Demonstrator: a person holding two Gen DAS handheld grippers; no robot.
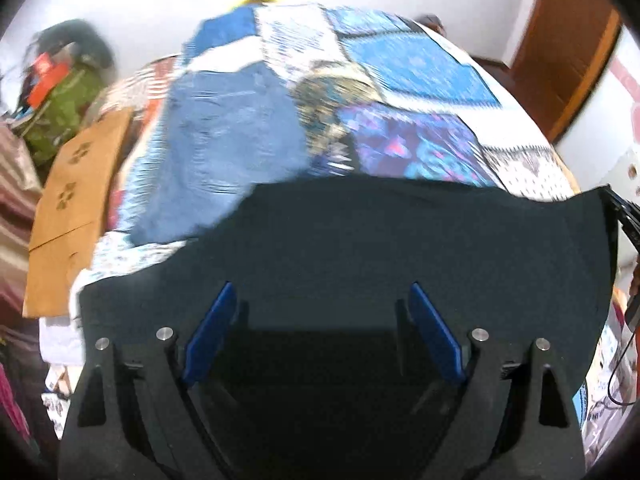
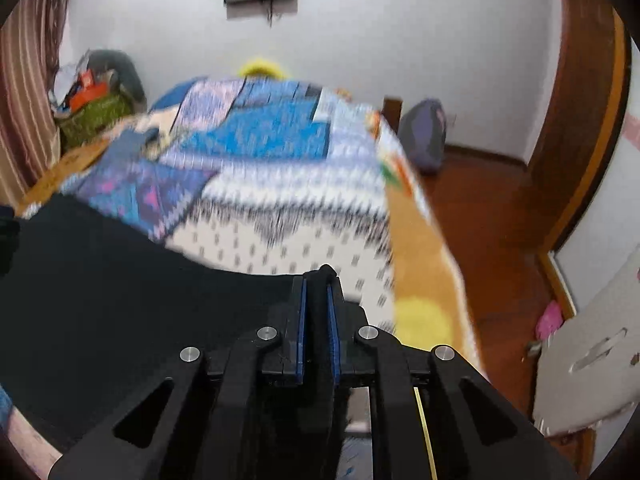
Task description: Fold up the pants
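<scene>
The black pants (image 1: 360,236) lie spread over the near end of a bed with a patchwork quilt (image 1: 400,80). My left gripper (image 1: 320,292) is open, its blue-padded fingers wide apart just over the black cloth, nothing between them. In the right wrist view the pants (image 2: 120,280) fill the lower left. My right gripper (image 2: 318,280) is shut on a fold of the pants at their right edge, with black cloth bunched between the blue pads. Both views are blurred by motion.
A pair of blue jeans (image 1: 224,140) lies on the quilt beyond the pants. A brown cardboard sheet (image 1: 76,208) and a green bag (image 1: 60,120) stand at the left. Wooden floor (image 2: 500,240), a door (image 2: 580,120) and a purple bag (image 2: 424,140) are at the right.
</scene>
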